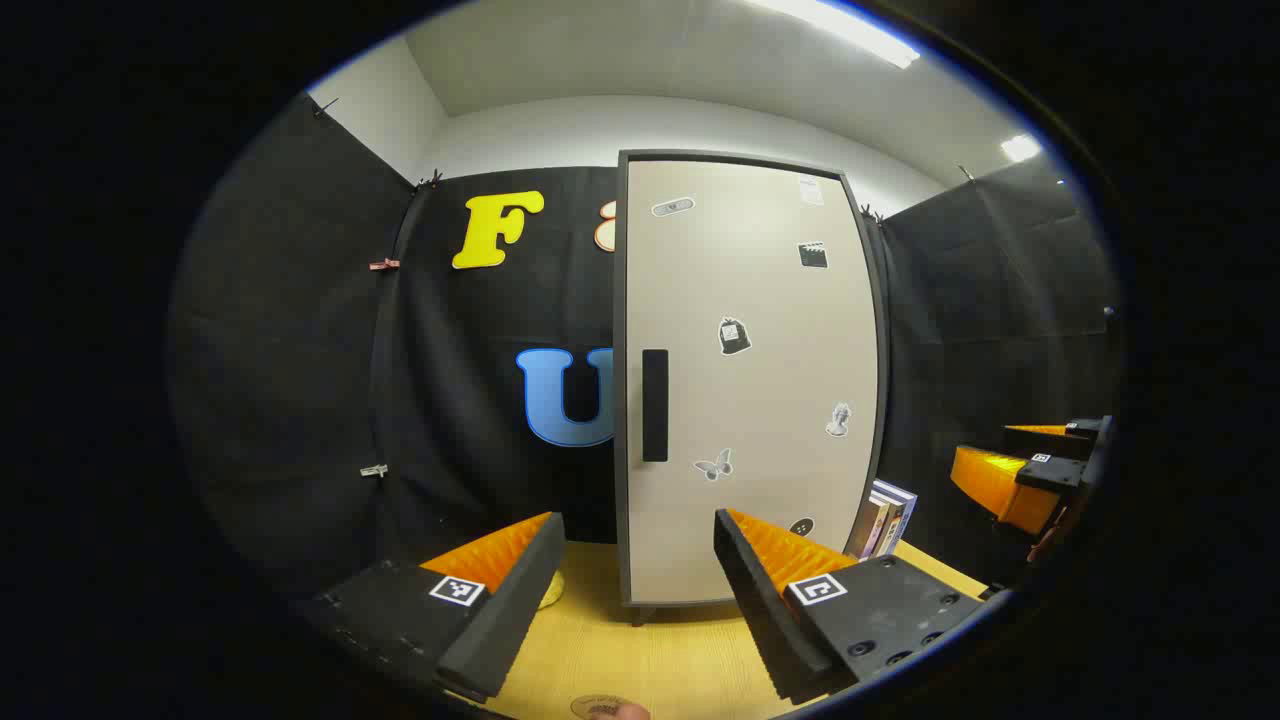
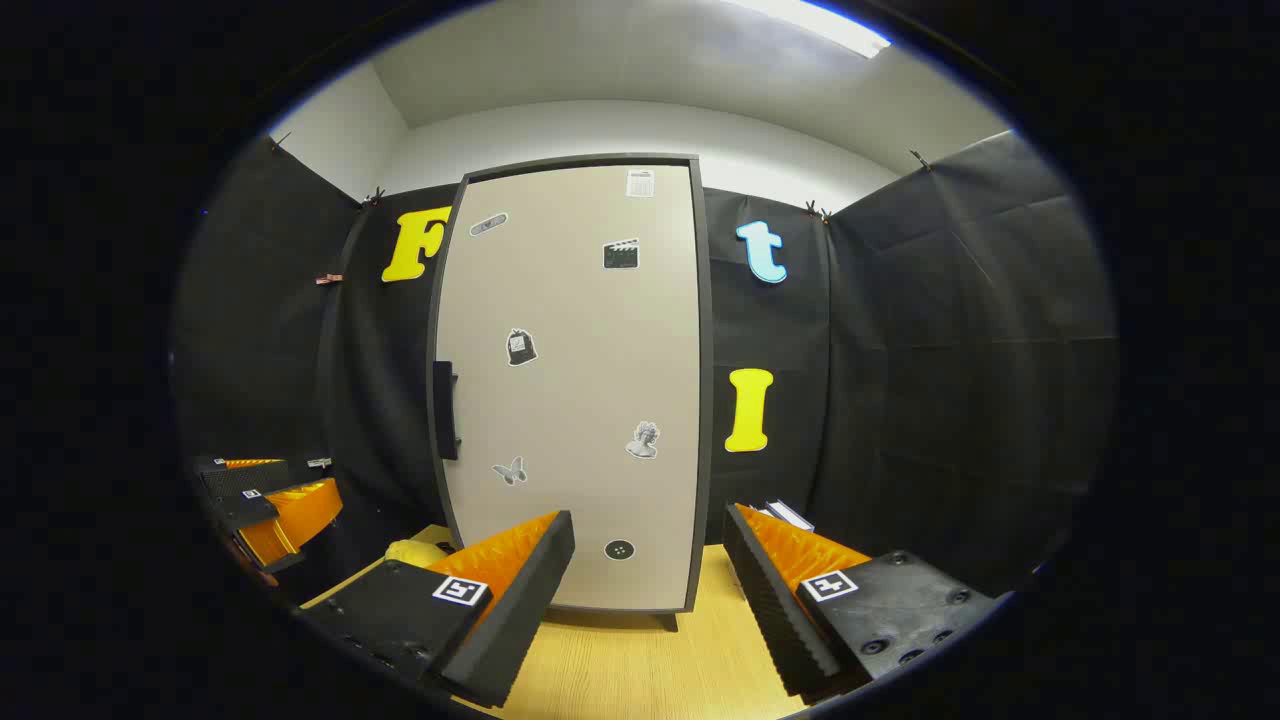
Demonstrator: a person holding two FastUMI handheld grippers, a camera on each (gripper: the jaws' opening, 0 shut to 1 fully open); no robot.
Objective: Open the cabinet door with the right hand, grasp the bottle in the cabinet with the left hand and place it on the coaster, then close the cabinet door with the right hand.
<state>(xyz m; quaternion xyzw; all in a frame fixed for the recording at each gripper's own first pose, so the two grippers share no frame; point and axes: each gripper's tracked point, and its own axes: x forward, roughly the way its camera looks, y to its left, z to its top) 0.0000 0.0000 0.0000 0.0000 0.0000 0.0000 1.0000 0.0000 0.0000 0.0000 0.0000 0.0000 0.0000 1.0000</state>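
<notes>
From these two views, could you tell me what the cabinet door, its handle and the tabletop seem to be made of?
Cabinet door: looks like matte beige laminate board in a dark grey frame, flat with no grain or shine; stickers lie on it. Handle: a matte black vertical bar, plastic or painted metal; the look leaves it open. Tabletop: pale wood or wood-look laminate, with fine straight grain lines.

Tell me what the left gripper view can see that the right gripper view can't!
Left gripper view alone: some books standing right of the cabinet, and a round coaster at the bottom edge of the table.

Right gripper view alone: a yellow thing lying on the table left of the cabinet; what it is I cannot tell.

Both: the closed cabinet door with its stickers and dark handle, the wooden table, and both open hand-held grippers, the left hand-held gripper and the right hand-held gripper.
</notes>
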